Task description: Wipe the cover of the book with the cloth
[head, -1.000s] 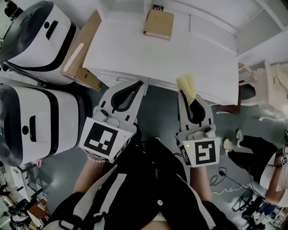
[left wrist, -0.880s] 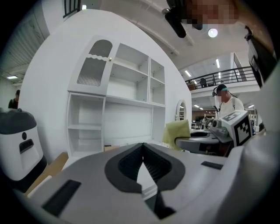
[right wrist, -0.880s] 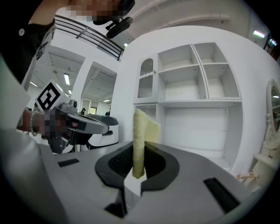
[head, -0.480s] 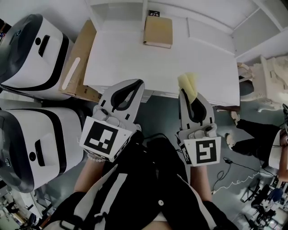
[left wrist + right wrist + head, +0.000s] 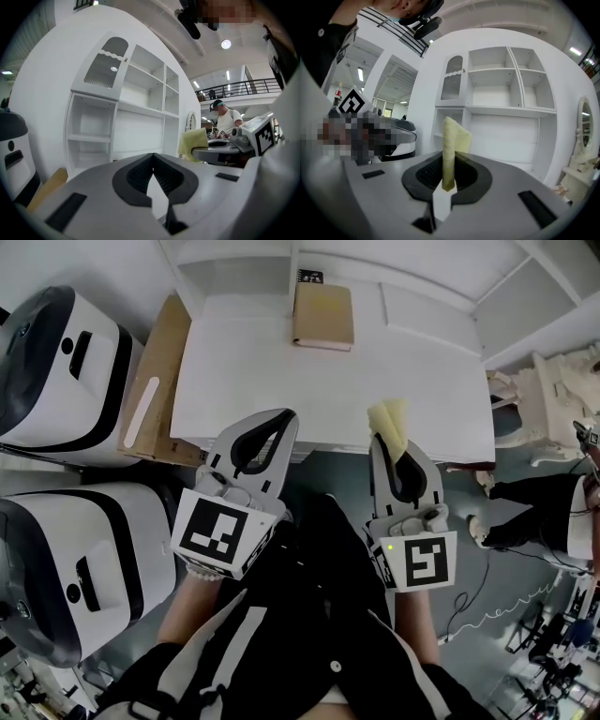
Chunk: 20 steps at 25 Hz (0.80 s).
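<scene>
A tan book lies at the far edge of the white desk, well beyond both grippers. My right gripper is shut on a folded yellow cloth, which sticks out past the tips over the desk's near edge; in the right gripper view the cloth stands upright between the closed jaws. My left gripper is shut with nothing in it, its tips at the desk's near edge; the left gripper view shows its pads pressed together and the cloth off to the right.
Two large white-and-black machines stand at the left, with a brown cardboard box beside the desk. White shelving rises behind the desk. A white chair and a person are at the right.
Both grippers have moved forward toward the desk, and their tips now reach its near edge. The cloth stays held in the right gripper.
</scene>
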Tool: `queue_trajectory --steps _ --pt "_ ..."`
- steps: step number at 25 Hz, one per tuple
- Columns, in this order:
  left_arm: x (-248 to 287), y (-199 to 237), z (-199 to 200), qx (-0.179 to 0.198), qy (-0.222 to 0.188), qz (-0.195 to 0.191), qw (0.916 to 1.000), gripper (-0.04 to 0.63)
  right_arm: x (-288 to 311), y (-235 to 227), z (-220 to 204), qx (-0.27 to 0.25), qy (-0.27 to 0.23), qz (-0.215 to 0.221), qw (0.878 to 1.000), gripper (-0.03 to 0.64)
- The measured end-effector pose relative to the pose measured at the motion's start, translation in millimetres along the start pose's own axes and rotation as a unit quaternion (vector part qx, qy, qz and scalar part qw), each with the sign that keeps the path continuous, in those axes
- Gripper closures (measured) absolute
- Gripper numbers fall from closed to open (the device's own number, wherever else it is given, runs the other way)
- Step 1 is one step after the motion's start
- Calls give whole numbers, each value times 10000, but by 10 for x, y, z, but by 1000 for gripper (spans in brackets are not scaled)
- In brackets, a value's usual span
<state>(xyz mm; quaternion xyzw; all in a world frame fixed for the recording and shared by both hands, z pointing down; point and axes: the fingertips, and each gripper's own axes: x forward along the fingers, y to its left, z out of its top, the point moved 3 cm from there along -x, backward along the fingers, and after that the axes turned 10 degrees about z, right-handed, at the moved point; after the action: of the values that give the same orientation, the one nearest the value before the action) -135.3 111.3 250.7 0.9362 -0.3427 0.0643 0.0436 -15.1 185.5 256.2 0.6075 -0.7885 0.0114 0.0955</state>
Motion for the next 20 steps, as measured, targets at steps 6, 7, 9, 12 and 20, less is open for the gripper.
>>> queue_trajectory --steps 6,7,9,12,20 --pt "221 64 -7 -79 14 121 9999 594 168 -170 -41 42 31 107 9999 583" --pt "266 74 -5 -46 18 175 9998 594 205 -210 -51 41 36 135 9999 583" --pt "363 83 4 3 33 262 9996 594 279 -300 -73 53 49 186 9998 583" --pt "553 126 9 -41 57 368 9993 594 412 -469 -102 76 81 282 9995 583" --pt "1161 207 99 -43 76 691 9976 594 779 -1027 -139 85 119 587 9982 583"
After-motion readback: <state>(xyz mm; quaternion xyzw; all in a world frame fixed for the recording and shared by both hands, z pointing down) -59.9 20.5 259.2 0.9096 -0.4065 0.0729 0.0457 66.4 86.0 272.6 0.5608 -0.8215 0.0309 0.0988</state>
